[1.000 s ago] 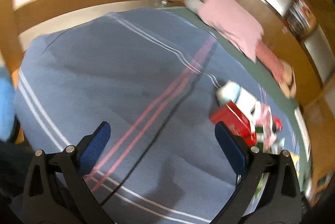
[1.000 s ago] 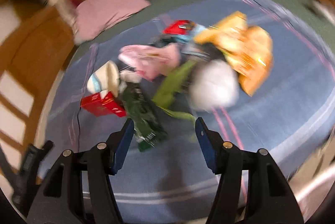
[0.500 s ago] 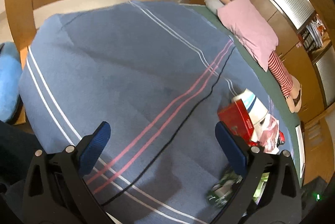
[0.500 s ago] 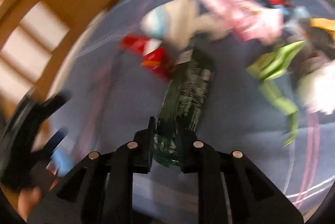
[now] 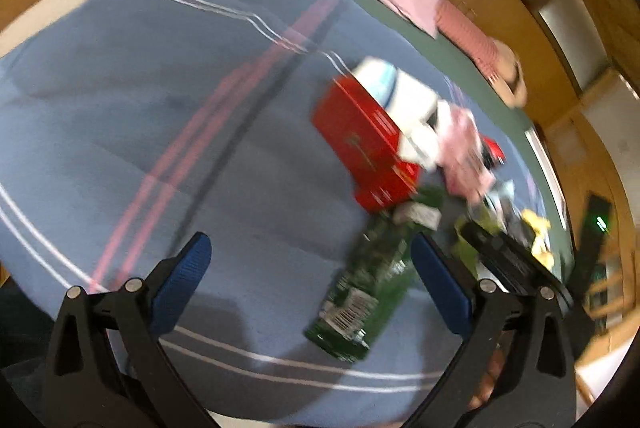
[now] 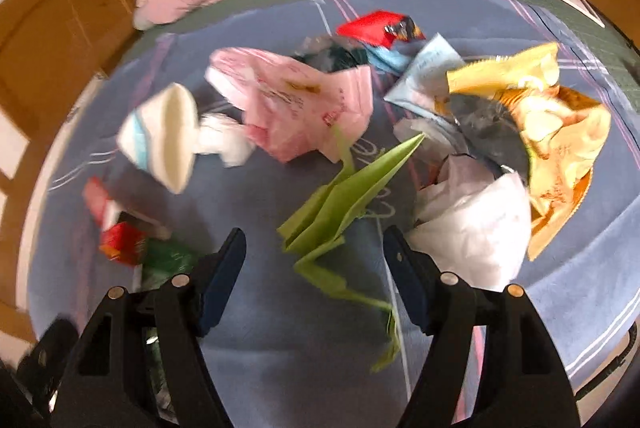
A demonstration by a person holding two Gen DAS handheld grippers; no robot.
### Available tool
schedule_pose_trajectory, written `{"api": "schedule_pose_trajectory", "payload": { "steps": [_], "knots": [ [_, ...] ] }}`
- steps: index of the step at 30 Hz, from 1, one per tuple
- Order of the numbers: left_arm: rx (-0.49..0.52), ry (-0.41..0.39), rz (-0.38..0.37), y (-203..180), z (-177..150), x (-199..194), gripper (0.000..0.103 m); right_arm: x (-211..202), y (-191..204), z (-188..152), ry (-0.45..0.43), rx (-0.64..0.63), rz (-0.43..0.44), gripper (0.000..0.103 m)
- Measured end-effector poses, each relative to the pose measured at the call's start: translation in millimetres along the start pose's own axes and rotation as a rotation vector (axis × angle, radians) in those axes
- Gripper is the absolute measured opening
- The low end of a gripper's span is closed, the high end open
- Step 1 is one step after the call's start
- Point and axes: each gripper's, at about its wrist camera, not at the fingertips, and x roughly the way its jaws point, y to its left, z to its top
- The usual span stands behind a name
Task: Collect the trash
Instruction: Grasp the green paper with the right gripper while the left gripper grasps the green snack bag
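Little collected, by the look of it: trash lies loose on the blue blanket (image 6: 580,308) on the bed. Right claw (image 6: 312,264), jaws just opened wide, empty, above the green wrapper (image 6: 344,204). Left claw (image 5: 308,268) wide, empty; dark green packet (image 5: 368,280) between its jaws, untouched. No bin visible.

No print can be read: the green wrapper (image 5: 362,292) bears a barcode, the pink bag (image 6: 296,100) red marks, both blurred.
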Motion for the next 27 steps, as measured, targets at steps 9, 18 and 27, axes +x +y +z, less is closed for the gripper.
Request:
{"api": "schedule_pose_trajectory", "payload": {
  "steps": [9, 18, 27],
  "knots": [
    [-0.035, 0.025, 0.008, 4, -4, 5, 0.1, -7, -3, -16, -0.013, 0.013, 0.039, 0.027],
    [0.17, 0.085, -0.08, -45, -13, 27, 0.1, -111, -38, -33, -0.236, 0.154, 0.11, 0.027],
    [0.281, 0.161, -0.007, -57, -28, 49, 0.099, -151, -43, -64, -0.253, 0.082, 0.09, 0.027]
  ]
}}
